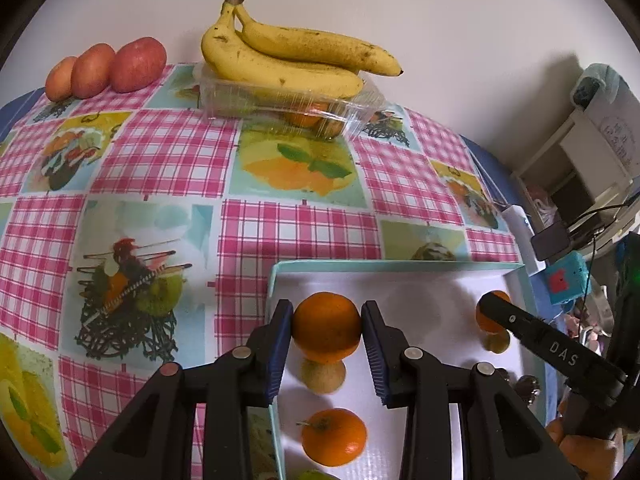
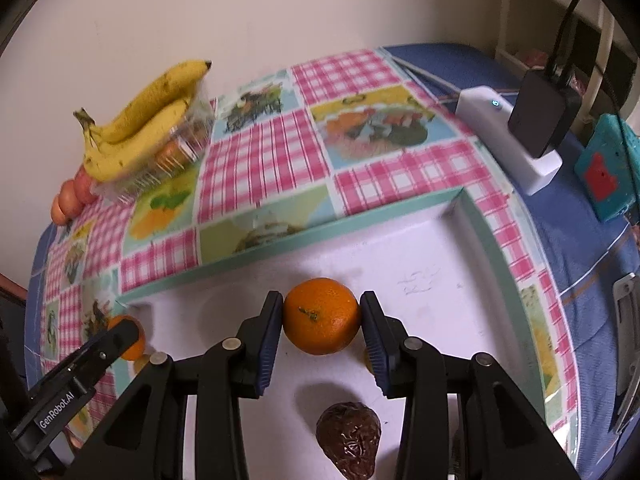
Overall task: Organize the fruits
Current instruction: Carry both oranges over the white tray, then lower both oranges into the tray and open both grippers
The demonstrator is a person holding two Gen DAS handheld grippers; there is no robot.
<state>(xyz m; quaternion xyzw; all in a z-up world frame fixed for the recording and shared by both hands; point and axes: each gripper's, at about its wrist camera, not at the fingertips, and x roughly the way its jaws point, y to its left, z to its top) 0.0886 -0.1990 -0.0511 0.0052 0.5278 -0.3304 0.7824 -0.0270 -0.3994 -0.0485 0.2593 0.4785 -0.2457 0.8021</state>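
— So, starting at the far left, what's on the table?

— Three red apples (image 1: 106, 68) in a row on the checked tablecloth (image 1: 160, 160) by the wall. Next to them, a clear plastic container (image 1: 288, 104) with a bunch of bananas (image 1: 288, 60) lying across its top and something orange inside.

— And nearer?

— A white tray with a teal rim (image 1: 400, 266). The left gripper (image 1: 326, 330) has its blue pads pressed on either side of a mandarin (image 1: 326, 328), held above the tray floor over its own shadow. Another mandarin with a stem (image 1: 334, 442) lies loose below it.

— The right one?

— The right gripper (image 2: 322, 316) likewise clamps a second held mandarin (image 2: 322, 316), stem facing the camera, over the tray. A dark wrinkled fruit (image 2: 350, 438) lies just beneath it.

— Further right?

— A white power strip (image 2: 508, 136) with a black adapter, and a teal box (image 2: 604, 172), on the blue cloth.
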